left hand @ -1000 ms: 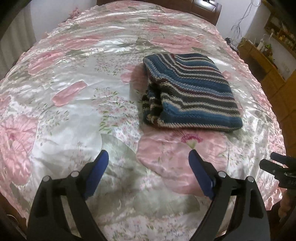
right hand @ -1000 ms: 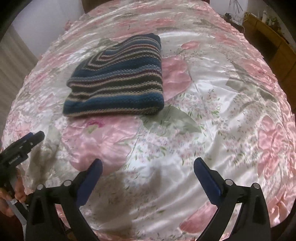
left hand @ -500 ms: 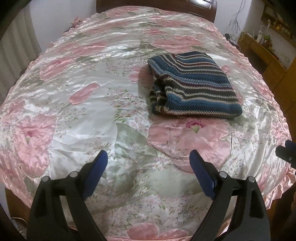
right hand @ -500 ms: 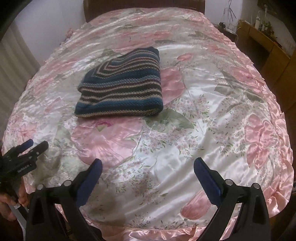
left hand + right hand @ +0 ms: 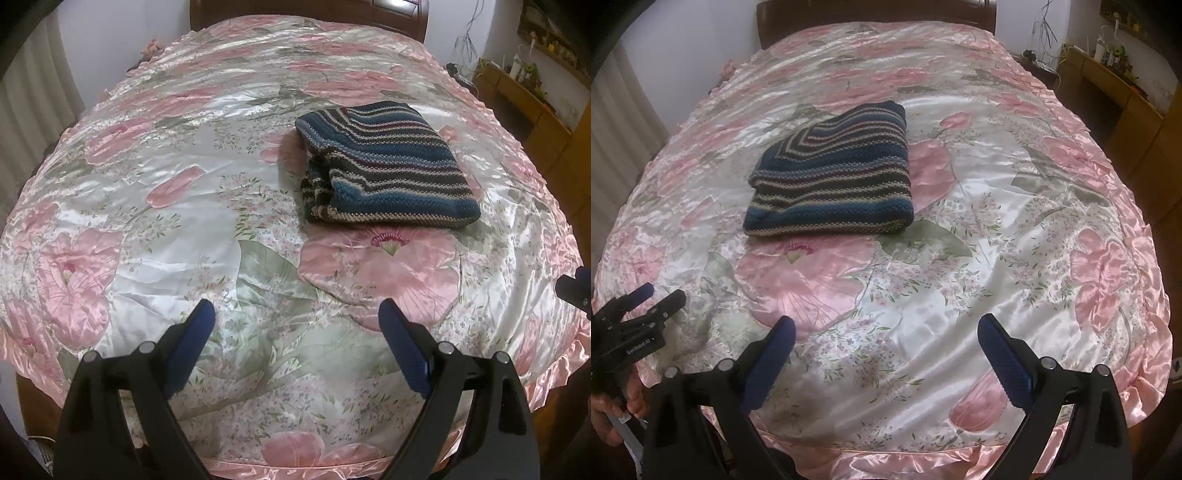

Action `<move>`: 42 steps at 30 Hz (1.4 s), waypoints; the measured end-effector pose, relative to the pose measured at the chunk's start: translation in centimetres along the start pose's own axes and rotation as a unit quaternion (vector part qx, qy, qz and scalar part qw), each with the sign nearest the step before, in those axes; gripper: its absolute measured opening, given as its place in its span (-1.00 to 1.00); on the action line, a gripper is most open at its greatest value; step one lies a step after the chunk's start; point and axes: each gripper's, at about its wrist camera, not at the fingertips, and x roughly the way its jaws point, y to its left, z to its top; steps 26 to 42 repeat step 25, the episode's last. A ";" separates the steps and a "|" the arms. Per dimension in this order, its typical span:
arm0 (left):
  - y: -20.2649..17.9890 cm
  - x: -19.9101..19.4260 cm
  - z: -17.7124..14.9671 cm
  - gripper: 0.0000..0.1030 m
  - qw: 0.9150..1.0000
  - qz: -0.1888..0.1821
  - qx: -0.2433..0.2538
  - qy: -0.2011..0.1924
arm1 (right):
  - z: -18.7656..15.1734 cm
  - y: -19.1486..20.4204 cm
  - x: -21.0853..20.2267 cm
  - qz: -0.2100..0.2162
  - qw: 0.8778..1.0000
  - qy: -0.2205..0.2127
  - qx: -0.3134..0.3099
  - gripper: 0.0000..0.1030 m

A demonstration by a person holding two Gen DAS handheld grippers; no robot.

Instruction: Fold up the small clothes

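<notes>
A striped knitted garment [image 5: 388,166] in blue, dark and cream lies folded into a neat rectangle on the pink floral satin bedspread [image 5: 184,221]. The right wrist view shows the same garment [image 5: 834,184] left of the bed's middle. My left gripper [image 5: 295,325] hangs open near the foot of the bed, well short of the garment, with nothing between its blue-padded fingers. My right gripper [image 5: 886,336] is open too, empty, over the foot edge. The left gripper [image 5: 653,299] also appears at the right wrist view's left edge, held by a hand [image 5: 613,413].
A dark wooden headboard [image 5: 306,11] closes the far end of the bed. Wooden cabinets [image 5: 532,107] with bottles and cables stand along the right wall. A curtain [image 5: 33,110] hangs on the left. The bedspread's ruffled hem [image 5: 886,461] marks the near edge.
Both grippers have pulled back toward the foot of the bed and risen, so the folded garment looks farther away. Both stay open and empty; the garment has not moved.
</notes>
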 end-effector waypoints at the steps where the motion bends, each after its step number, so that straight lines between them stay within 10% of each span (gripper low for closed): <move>1: 0.0 0.0 0.0 0.74 1.000 0.001 0.001 0.000 | 0.0 0.1 0.0 -0.001 1.000 0.000 -0.001 0.93; 42: 0.2 -0.3 0.3 0.75 1.000 0.005 0.005 -0.004 | 0.0 0.4 1.0 -0.016 1.000 0.016 -0.007 0.93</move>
